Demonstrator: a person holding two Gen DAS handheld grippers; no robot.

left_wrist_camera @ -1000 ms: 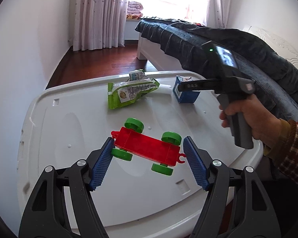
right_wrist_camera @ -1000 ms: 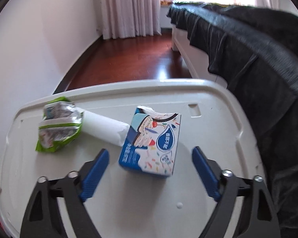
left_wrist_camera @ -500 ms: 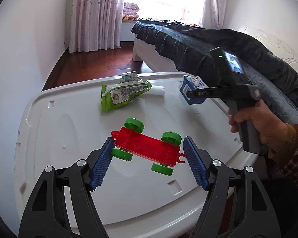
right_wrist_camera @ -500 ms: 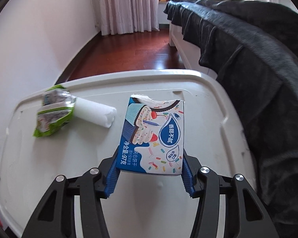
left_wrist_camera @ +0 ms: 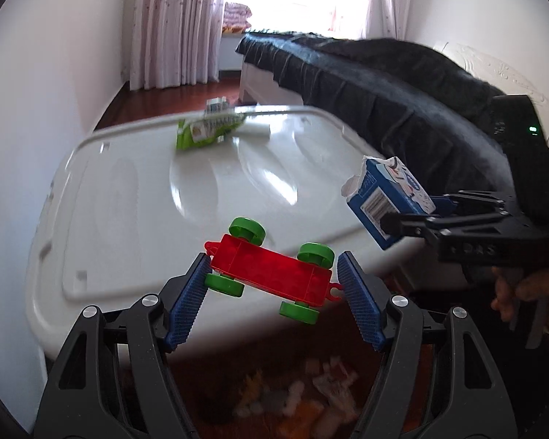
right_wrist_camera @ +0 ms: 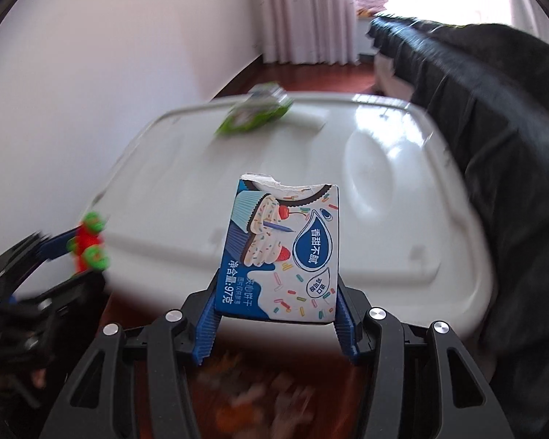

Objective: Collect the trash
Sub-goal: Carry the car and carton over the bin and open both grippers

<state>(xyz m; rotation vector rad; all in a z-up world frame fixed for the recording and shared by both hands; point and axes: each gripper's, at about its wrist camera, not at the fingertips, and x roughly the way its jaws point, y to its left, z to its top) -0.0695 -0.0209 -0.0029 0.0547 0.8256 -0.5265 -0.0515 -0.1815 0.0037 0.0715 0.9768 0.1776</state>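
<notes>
My right gripper [right_wrist_camera: 274,325] is shut on a torn blue-and-white biscuit box [right_wrist_camera: 282,252] and holds it upright in the air past the near edge of the white plastic lid [right_wrist_camera: 384,219]. In the left wrist view the box [left_wrist_camera: 388,197] and that gripper [left_wrist_camera: 410,219] sit at the right, a person's hand behind them. My left gripper [left_wrist_camera: 272,292] is shut on a red toy car base with green wheels [left_wrist_camera: 271,267], also off the lid's edge. A green snack wrapper [left_wrist_camera: 208,128] and a white roll [left_wrist_camera: 254,130] lie at the lid's far side.
A bed with a dark cover [left_wrist_camera: 384,109] runs along the right of the lid. A white wall stands on the left, curtains and a window at the back. Below both grippers lies dark red floor with blurred small items [left_wrist_camera: 300,398].
The right gripper closed on the biscuit box, lifted it and drew back past the lid's near edge. The left gripper drew back too, carrying the toy car base off the lid.
</notes>
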